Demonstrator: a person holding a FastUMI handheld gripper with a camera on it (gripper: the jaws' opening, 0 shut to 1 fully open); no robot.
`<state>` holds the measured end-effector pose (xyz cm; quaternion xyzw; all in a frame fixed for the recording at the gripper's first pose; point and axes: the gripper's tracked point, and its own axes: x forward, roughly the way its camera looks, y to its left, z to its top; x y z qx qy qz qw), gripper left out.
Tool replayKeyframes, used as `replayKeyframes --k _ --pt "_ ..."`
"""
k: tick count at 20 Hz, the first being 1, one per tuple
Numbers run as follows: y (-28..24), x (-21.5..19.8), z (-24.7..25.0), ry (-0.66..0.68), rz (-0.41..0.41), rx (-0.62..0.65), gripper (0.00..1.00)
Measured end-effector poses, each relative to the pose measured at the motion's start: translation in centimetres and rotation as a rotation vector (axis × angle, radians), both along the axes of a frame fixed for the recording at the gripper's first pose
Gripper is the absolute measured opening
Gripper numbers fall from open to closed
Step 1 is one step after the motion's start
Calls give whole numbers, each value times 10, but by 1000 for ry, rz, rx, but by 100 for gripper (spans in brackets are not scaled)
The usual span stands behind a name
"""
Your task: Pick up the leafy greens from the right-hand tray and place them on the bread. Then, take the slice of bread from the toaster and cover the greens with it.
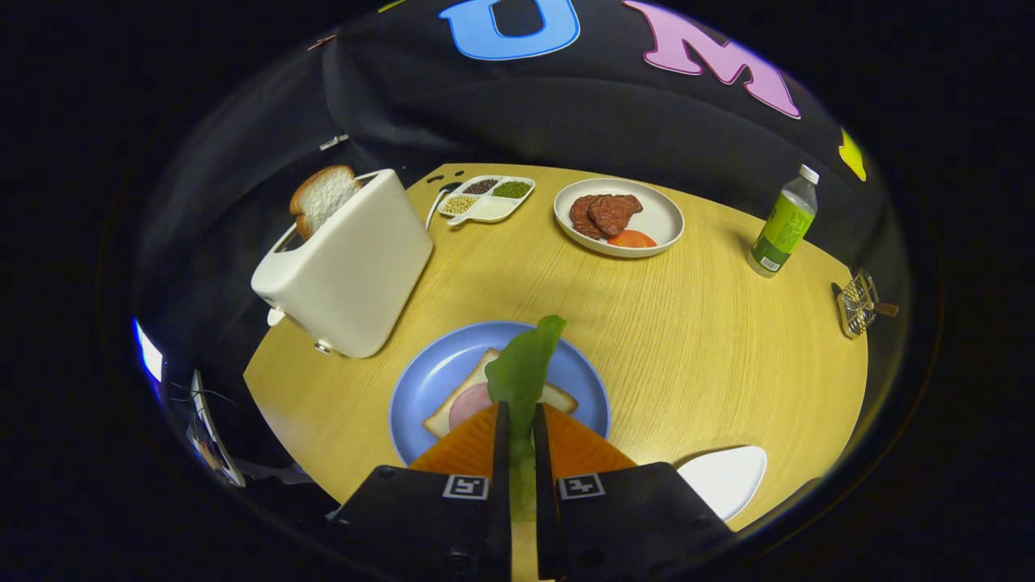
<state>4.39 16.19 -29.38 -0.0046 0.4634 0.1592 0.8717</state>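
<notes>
Green and limp, the leafy greens (524, 373) hang clamped between the closed fingers of our hand-held gripper (517, 440), above the bread (558, 397) with its pink slice on the blue plate (428, 380). We judge that a release off-centre could drop the thin, curling leaf onto the plate, or that it could cling to a finger.

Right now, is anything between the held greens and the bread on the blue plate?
Nothing visible. The gripper is shut on the leafy greens, which hang over the bread slice with its pink ham on the blue plate. The toaster stands off to the side.
</notes>
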Motion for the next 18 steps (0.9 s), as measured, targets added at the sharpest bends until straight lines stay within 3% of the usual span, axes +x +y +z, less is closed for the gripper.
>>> replayKeyframes --k 8,9,17,18 --pt "20 7 -15 34 14 -4 29" --pt "19 7 -15 33 14 -14 35" --pt "26 9 -15 21 44 -20 55" --pt "30 10 -11 13 50 -16 62"
